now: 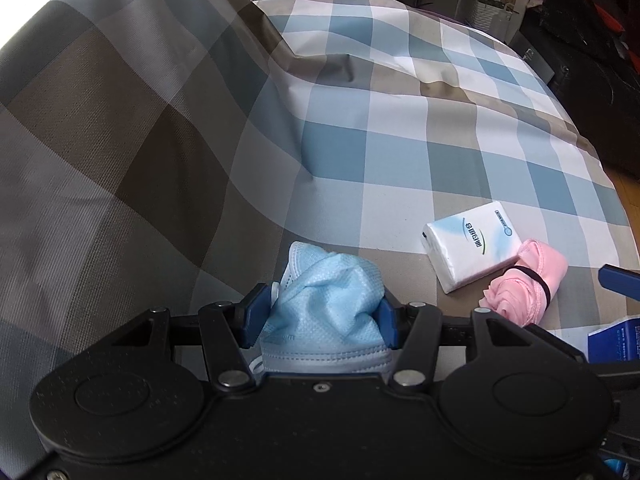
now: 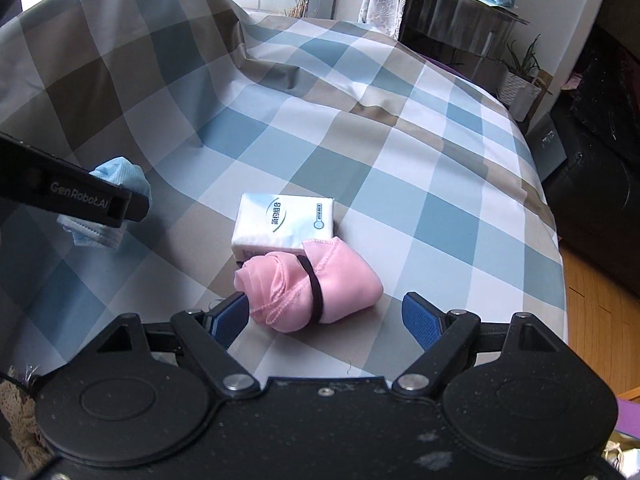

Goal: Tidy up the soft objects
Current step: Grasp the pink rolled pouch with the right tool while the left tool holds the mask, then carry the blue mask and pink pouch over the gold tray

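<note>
Crumpled blue face mask [image 1: 326, 300], pinched between left gripper [image 1: 320, 316] jaws.

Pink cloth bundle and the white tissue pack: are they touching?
Touching. In the right wrist view the pink cloth bundle lies against the tissue pack, overlapping its near corner with no bedspread showing between; the left wrist view agrees.
</note>
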Available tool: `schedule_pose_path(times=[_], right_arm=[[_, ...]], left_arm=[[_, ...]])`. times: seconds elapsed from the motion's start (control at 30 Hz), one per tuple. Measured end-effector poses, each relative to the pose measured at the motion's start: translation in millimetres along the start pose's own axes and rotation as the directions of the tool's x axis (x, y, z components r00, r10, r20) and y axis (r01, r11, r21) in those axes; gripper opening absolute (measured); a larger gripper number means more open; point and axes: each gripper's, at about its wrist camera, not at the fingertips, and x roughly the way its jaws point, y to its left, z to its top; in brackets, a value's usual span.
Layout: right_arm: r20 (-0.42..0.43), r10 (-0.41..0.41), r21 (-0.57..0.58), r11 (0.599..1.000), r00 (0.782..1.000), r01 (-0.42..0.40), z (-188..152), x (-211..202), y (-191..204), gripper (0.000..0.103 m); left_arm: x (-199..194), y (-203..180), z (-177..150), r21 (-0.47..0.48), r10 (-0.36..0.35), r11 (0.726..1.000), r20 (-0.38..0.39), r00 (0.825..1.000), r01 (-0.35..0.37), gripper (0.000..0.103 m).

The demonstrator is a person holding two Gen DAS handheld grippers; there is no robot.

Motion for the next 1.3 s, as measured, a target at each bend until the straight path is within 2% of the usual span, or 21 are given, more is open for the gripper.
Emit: schedule_pose_path(times=[0.23,0.47,0.53,0.6,0.63,0.73,0.87,1.07,1.17,1.3], right_arm=[[-0.051,0.013,-0.034,0.999,0.999,-0.014,14.6,33.2,5.5,0.087],[-0.1,0.002,-0.072,0.997,0.995,-0.009,19.6,57.5,13.3,0.086],[-0.12,-0.008,-0.081,0.997,0.993,-0.002,18.8,61.3,16.1,0.074],[-0.123,0.02,-0.051,0.998,0.992,-0.027,18.2,58.6,14.0,0.068],[-0.123,0.029,-0.036,0.999,0.992,-0.033,18.4,56.9,12.6,0.062],[-0.12,0.021,-0.004,1.0,0.993,-0.021,17.1,48.3,9.0,0.059],[-0.075,0.011,0.053,0.999,0.997,-0.007,14.2,20.3,-2.2,0.059],[0.032,-0.021,0.128,0.992,0.999,0.016,3.1,-54.1,-26.3,0.059],[0.083,-0.048,0.172,0.985,0.995,0.033,-11.1,-95.5,-42.3,0.059],[0.139,-0.117,0.24,0.967,0.983,0.081,-47.0,-154.5,-69.6,0.059]], left_arm=[[-1.0,3.4,2.0,-0.019,-0.007,1.0,-0.007,1.0,0.007,0.053],[-0.3,6.9,4.4,-0.035,-0.015,0.999,-0.014,1.0,0.014,0.053],[0.0,6.7,4.5,-0.034,-0.012,0.999,-0.014,1.0,0.011,0.053],[-0.2,6.4,4.5,-0.033,-0.012,0.999,-0.014,1.0,0.011,0.053],[-0.4,6.3,4.5,-0.032,-0.013,0.999,-0.013,1.0,0.012,0.053],[-0.3,6.4,4.5,-0.031,-0.009,0.999,-0.012,1.0,0.009,0.053],[-1.1,5.4,4.0,-0.026,0.0,1.0,-0.002,1.0,0.0,0.053],[-4.0,0.6,1.9,-0.002,0.03,1.0,0.028,0.999,-0.03,0.053],[-5.8,-3.4,0.6,0.016,0.047,0.999,0.048,0.998,-0.048,0.053],[-9.3,-8.1,-0.7,0.03,0.066,0.997,0.075,0.995,-0.068,0.053]])
